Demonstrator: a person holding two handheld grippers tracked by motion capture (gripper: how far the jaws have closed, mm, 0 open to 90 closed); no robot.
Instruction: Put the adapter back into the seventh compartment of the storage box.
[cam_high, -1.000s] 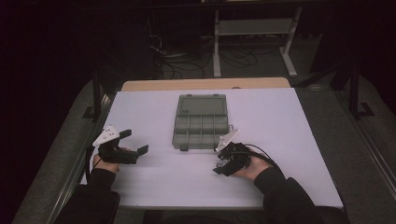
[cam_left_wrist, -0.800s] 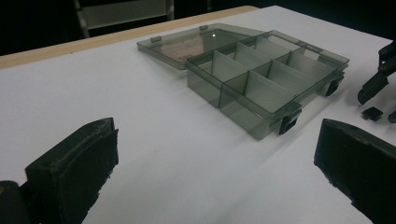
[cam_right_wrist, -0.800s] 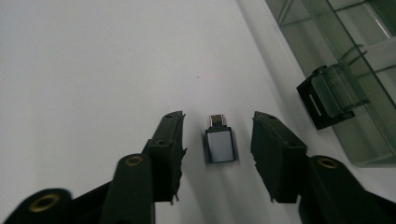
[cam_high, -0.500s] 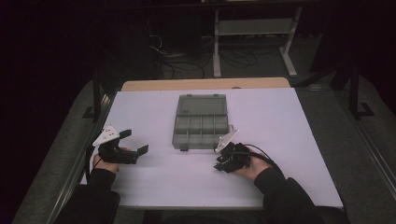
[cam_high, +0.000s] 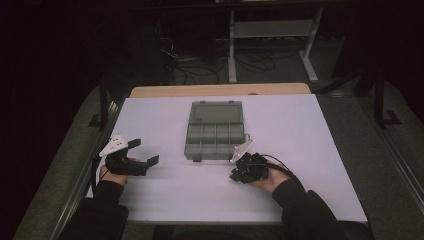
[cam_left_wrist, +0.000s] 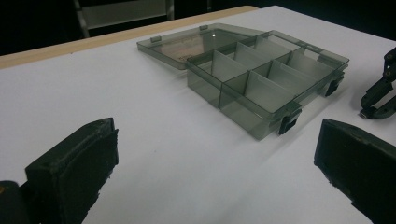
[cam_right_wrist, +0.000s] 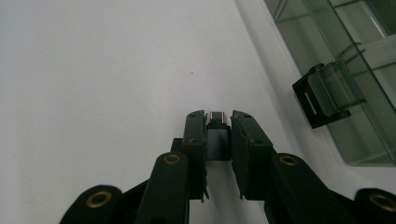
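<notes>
Two grippers rest on the white table (cam_high: 310, 150). Nearest, the right gripper (cam_right_wrist: 218, 122) pinches a small metal piece (cam_right_wrist: 216, 116); the left gripper (cam_high: 145, 155) sits at nine o'clock, jaws wide apart. Farther off at twelve, the open compartment box (cam_high: 215, 132) waits. Lift clear of its latch (cam_right_wrist: 327, 95), then release low inside one cell.

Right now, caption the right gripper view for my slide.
Right gripper pinching a small metal piece beside the organizer box's latch.

One compartment box (cam_high: 216, 130) lies at the centre of one bench (cam_high: 310, 145); two grippers, left gripper (cam_high: 141, 152) and right gripper (cam_high: 237, 171); one small metal piece (cam_right_wrist: 217, 116)
</notes>
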